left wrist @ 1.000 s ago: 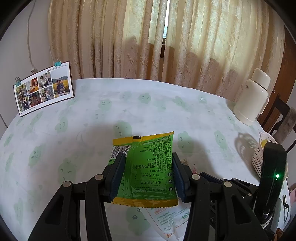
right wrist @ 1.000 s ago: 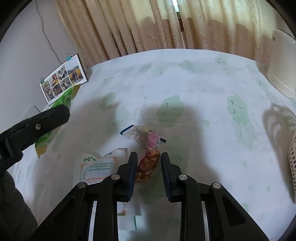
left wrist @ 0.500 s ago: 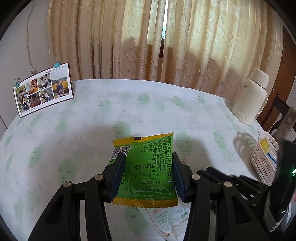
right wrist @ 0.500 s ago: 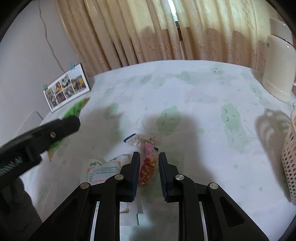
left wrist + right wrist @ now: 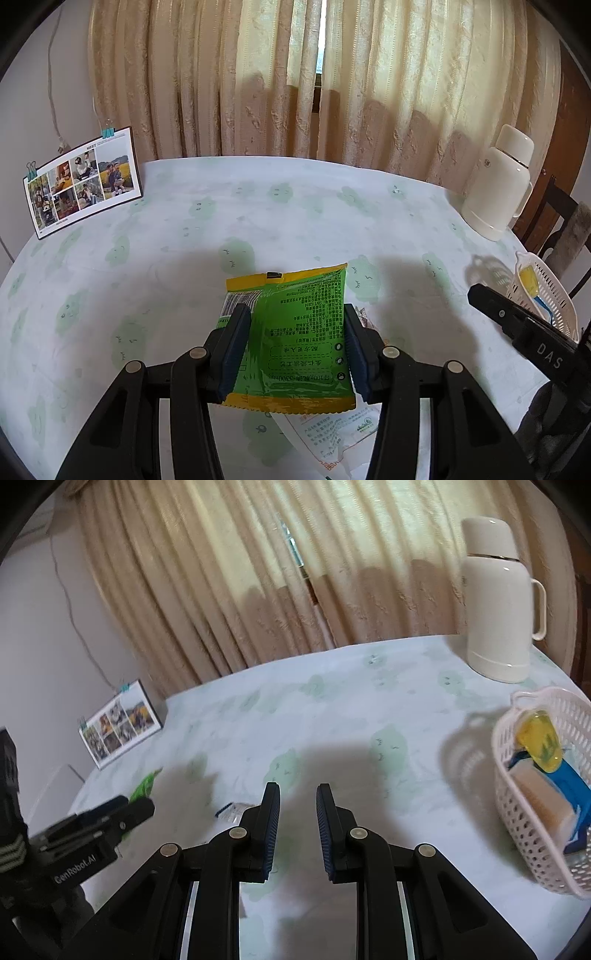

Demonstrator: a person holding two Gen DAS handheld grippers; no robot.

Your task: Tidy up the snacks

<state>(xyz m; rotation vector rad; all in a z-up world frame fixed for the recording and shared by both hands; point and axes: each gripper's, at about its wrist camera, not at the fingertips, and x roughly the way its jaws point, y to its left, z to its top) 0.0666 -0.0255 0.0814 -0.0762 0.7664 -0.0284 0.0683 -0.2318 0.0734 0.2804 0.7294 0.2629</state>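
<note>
My left gripper [image 5: 293,317] is shut on a green and yellow snack bag [image 5: 295,332] and holds it above the table. The bag's green edge [image 5: 142,788] shows past the left gripper in the right wrist view. My right gripper [image 5: 297,794] is open and empty, raised above the table. A clear wrapped snack [image 5: 231,809] shows just left of its left finger. A white packet [image 5: 332,432] lies on the table under the green bag. A white basket [image 5: 517,812] at the right holds a yellow snack [image 5: 537,744] and a blue packet [image 5: 569,786].
A white thermos [image 5: 496,184] stands at the back right of the table. A photo card [image 5: 81,181] leans against the wall at the back left. Curtains hang behind the table. A chair [image 5: 557,218] stands at the right edge.
My right gripper has risen and swung right, away from the small red snack it straddled, and its jaws now stand wider apart. The left gripper holds the green bag still.
</note>
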